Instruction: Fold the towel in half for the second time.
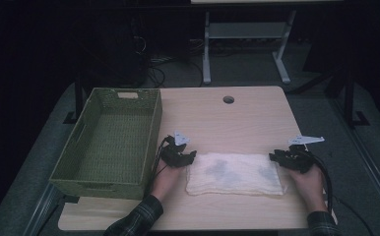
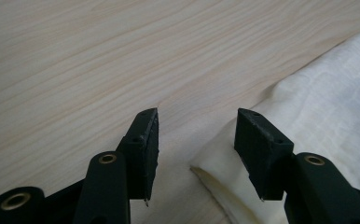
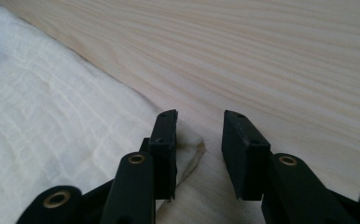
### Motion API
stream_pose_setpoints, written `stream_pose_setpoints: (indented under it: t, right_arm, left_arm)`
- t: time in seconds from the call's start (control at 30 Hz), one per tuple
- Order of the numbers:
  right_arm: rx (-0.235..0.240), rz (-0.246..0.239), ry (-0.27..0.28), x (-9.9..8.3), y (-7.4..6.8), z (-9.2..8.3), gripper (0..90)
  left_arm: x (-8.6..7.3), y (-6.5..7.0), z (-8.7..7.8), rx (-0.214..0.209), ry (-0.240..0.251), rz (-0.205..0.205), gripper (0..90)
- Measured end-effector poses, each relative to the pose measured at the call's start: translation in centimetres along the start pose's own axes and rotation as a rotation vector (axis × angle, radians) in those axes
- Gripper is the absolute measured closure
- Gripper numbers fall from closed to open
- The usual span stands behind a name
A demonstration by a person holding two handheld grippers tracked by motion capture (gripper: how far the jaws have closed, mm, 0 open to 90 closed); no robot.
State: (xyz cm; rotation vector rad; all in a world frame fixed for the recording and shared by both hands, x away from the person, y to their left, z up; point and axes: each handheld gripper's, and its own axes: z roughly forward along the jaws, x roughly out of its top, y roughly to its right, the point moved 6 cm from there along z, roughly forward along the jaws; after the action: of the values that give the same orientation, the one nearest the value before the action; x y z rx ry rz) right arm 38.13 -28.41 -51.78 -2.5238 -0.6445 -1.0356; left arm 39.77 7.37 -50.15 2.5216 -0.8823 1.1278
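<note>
The folded white cloth (image 1: 235, 173) lies flat on the tabletop (image 1: 237, 113): light, limp, non-slip. My left tongs (image 2: 197, 140) and right tongs (image 3: 199, 135), both spread, straddle its corners; I grip there

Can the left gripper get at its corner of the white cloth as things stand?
Probably yes. The left gripper has open jaws set astride the near corner of the white cloth, which lies flat on the table. Nothing sits between jaws and corner.
</note>
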Motion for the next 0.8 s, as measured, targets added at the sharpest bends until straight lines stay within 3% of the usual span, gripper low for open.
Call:
stream_pose_setpoints:
  t: [0.17,0.4,0.47,0.63,0.7,0.8]
  right_arm:
    - [-0.010,-0.052,-0.010,0.0,-0.5,0.1,77.4]
    - [0.010,-0.044,-0.016,0.0,-0.7,0.1,83.7]
    - [0.012,-0.047,-0.016,0.0,-0.7,0.1,84.8]
    - [0.007,-0.055,-0.027,0.1,-0.8,0.1,86.6]
    - [-0.014,-0.068,-0.028,0.2,-0.6,0.0,87.0]
    - [-0.059,-0.062,-0.035,0.1,0.1,-0.4,87.3]
  left_arm:
    - [-0.2,-0.3,0.3,-0.004,-0.019,-0.005,51.1]
    - [-0.7,0.1,0.7,-0.039,-0.059,0.012,56.4]
    - [-0.7,0.2,0.7,-0.057,-0.059,0.010,61.4]
    - [-0.6,0.8,0.7,-0.096,-0.064,0.016,83.8]
    - [-0.5,0.8,0.6,-0.096,-0.074,0.003,86.5]
    - [-0.1,1.0,0.4,-0.124,-0.047,-0.007,87.1]
